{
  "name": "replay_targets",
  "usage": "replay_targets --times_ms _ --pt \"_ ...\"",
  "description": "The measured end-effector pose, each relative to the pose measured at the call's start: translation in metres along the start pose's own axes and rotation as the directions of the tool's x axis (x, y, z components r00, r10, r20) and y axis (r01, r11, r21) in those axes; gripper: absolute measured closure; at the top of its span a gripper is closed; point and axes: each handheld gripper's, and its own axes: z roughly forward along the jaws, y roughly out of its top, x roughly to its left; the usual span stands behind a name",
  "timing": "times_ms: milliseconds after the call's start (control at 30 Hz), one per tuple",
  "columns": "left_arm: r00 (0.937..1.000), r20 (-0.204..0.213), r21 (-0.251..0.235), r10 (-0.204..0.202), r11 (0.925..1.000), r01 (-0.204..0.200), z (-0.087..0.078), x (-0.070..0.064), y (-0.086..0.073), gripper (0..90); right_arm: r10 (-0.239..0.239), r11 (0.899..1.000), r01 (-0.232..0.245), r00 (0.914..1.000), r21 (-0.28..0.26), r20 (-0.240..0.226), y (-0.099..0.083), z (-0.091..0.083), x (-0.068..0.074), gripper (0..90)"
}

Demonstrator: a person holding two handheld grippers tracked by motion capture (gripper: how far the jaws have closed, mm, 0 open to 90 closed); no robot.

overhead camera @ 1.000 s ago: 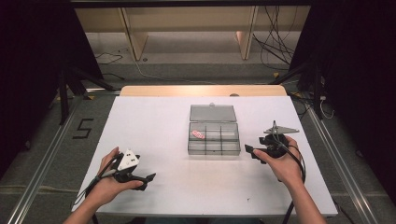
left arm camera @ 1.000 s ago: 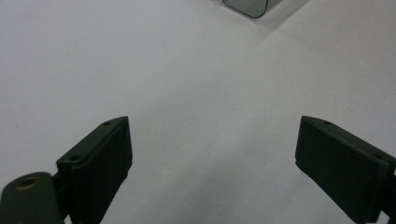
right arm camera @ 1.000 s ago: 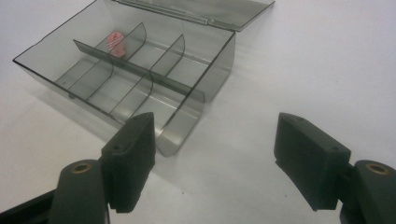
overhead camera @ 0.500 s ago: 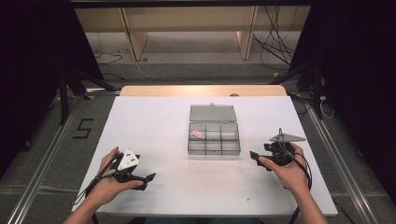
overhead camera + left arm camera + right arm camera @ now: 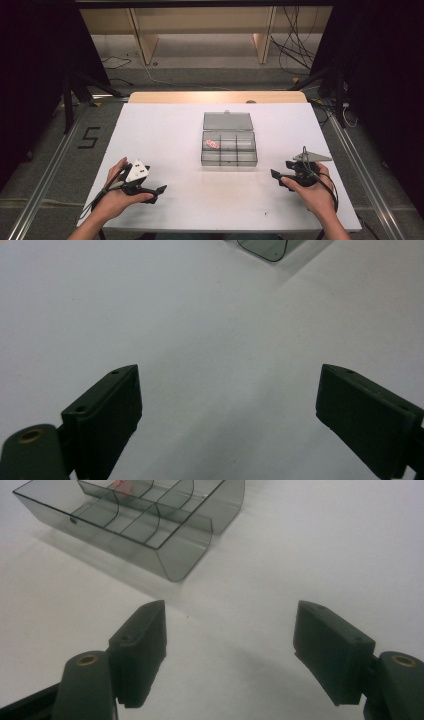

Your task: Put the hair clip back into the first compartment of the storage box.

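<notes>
organizer box (image 5: pixel 265 249) cropped, pink item (image 5: pixel 120 485) blurred

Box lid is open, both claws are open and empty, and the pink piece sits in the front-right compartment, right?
Not quite. The high view shows the pink piece in the back-left compartment of the box. The lid is open, and the left claw and right claw are open and empty.

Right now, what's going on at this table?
A person sits at a white table with a handheld gripper in each hand. The left gripper and right gripper both rest low, open and empty, either side of a clear compartment box. Its lid is open, and one back compartment holds a small pink item.
</notes>
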Motion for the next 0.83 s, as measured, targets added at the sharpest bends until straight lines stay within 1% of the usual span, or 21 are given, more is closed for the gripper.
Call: replay_targets --times_ms 167,400,633,833 --pt "1.0 -0.001 0.0 0.001 1.0 -0.001 0.0 0.0 0.0 10.6 -0.003 1.0 0.003 1.0 0.003 0.0 -0.013 -0.003 0.002 30.4" --pt "1.0 0.002 0.002 0.001 1.0 -0.001 0.0 0.0 -0.001 10.6 0.002 1.0 -0.002 1.0 0.0 0.003 -0.023 -0.009 0.002 30.4" --pt "1.0 0.007 0.004 0.002 1.0 -0.002 0.001 -0.001 -0.001 10.6 0.001 1.0 -0.002 0.9997 0.014 0.023 -0.027 -0.01 0.002 29.7" --pt "1.0 0.005 0.003 0.001 1.0 -0.001 0.002 -0.001 0.0 10.7 0.015 0.999 -0.016 0.9989 0.029 0.044 -0.031 -0.013 0.002 29.4"
